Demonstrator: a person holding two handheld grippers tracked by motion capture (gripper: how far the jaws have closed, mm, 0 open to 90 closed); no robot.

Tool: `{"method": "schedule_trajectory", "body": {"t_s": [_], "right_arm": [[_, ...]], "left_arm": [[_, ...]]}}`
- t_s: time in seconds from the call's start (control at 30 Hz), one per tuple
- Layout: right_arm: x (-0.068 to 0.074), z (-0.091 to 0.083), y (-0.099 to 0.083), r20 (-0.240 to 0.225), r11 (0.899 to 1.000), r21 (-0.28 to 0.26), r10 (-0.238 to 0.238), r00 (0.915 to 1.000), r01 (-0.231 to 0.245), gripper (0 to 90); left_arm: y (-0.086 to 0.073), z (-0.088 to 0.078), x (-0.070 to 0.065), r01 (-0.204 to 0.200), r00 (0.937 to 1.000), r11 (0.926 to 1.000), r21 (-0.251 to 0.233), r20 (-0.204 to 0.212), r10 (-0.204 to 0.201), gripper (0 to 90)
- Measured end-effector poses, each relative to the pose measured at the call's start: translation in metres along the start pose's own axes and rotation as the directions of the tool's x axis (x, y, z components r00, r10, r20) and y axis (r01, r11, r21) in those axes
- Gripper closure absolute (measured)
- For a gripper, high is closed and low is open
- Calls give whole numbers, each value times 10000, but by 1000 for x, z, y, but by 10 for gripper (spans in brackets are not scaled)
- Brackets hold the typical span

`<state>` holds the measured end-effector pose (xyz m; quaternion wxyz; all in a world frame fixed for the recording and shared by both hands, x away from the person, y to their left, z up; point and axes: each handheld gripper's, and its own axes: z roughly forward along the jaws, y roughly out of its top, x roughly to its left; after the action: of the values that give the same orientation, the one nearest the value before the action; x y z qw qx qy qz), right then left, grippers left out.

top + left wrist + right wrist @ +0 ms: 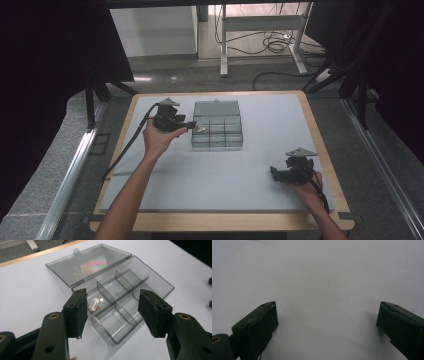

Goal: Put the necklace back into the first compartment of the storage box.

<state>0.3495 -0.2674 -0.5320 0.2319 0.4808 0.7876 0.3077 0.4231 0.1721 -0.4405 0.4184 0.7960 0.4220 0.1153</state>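
A pale grey-white table (pixel 260 165) with a light wooden rim sits on a grey carpeted floor (pixel 50 170), flanked by metal rails (pixel 75 165) and dark curtains (pixel 45 45). Beyond it stand the white legs of another desk (pixel 260 30), with black cables (pixel 275 45) looped on the floor beneath.

A clear plastic organizer box (pixel 217 131) lies on the far middle of the table, its lid (pixel 216 108) folded back flat behind it. Dividers split the tray into compartments; in the left gripper view a small pale item (pixel 94 304) lies in one compartment at the box's near-left side, though what it is cannot be made out.

The left claw (pixel 195 126) hovers at the box's left edge, its jaws spread wide with nothing between them. The right claw (pixel 274 172) rests low near the table's near-right corner, well apart from the box, its jaws likewise wide apart and empty over bare tabletop.
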Motion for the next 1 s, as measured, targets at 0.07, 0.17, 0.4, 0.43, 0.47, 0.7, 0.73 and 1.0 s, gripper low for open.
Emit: {"method": "schedule_trajectory", "body": {"t_s": [0.07,0.17,0.4,0.43,0.47,0.7,0.73,1.0], "right_arm": [[0,0,0,3,10000,1,6,10000,-6,32],[0,0,0,-5,10000,8,4,10000,-4,31],[0,0,0,12,10000,13,2,10000,-2,31],[0,0,0,17,10000,36,-4,10000,4,31],[0,0,0,27,10000,20,1,10000,-1,31],[0,0,0,29,10000,19,28,10000,-28,31],[0,0,0,30,10000,19,26,10000,-26,31],[1,0,0,39,10000,8,39,10000,-39,31]], "left_arm": [[-9,-7,-3,-87,9999,10000,-13,91,87,407],[-22,-14,-4,-21,9997,10000,-64,227,22,405],[-64,-34,-5,361,9988,9993,-78,341,-358,399],[-71,-37,-5,389,9986,9992,-54,354,-387,398],[-77,-39,-5,427,9984,9991,-27,366,-425,394],[-117,-43,-5,747,9959,9972,-93,517,-741,396],[-120,-40,-3,723,9961,9969,323,477,-738,393],[-127,-40,-2,755,9969,9959,497,205,-766,383]]}}
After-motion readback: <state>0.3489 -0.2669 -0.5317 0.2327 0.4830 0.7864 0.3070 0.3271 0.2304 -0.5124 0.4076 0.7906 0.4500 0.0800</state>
